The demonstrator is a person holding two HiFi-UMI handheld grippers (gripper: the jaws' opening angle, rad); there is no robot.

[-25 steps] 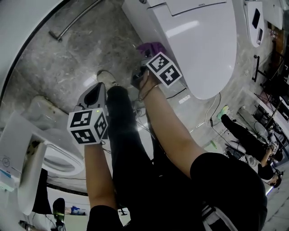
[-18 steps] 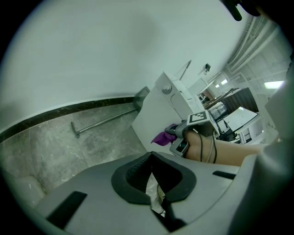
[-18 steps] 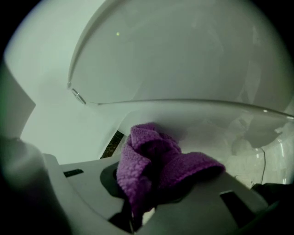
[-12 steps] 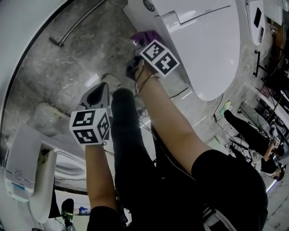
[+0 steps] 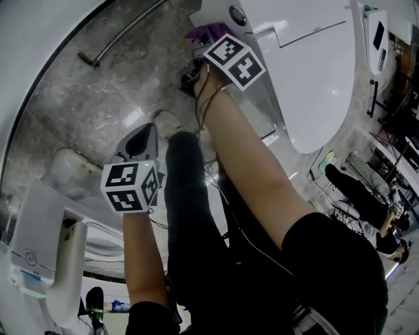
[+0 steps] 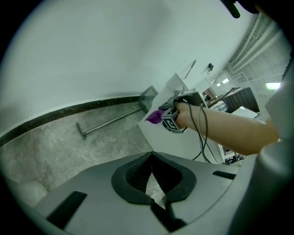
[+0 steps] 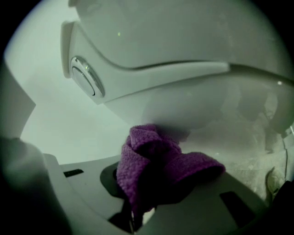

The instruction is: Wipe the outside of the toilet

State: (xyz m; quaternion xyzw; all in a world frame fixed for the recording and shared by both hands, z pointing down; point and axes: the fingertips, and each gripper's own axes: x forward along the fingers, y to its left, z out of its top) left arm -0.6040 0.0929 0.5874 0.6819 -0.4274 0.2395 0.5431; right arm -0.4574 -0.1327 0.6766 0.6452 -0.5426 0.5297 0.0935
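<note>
Toilet point(image 5: 308, 72) fills the top of the head view, its long axis running from the round chrome flush button point(image 5: 237, 14) down and right to the rounded front of the closed lid. My right gripper point(image 5: 201, 44) is much the nearer one and is clamped on a bunched purple cloth point(image 5: 204, 31). In the right gripper view that cloth point(image 7: 156, 167) meets the white flank of the toilet point(image 7: 193, 98) just under the ledge below the button point(image 7: 85, 77). The surface therefore lies straight ahead of the jaws and slightly above. I judge the next stroke should run along that flank, towards the bowl's front. My left gripper point(image 5: 139, 139) hangs well apart, jaws closed on nothing, pointing at the marble floor point(image 6: 69, 142) and a metal bar point(image 6: 110, 120). Lettering on the lid is too small to read, as is the blue label on another white fixture point(image 5: 39, 242) at lower left.
</note>
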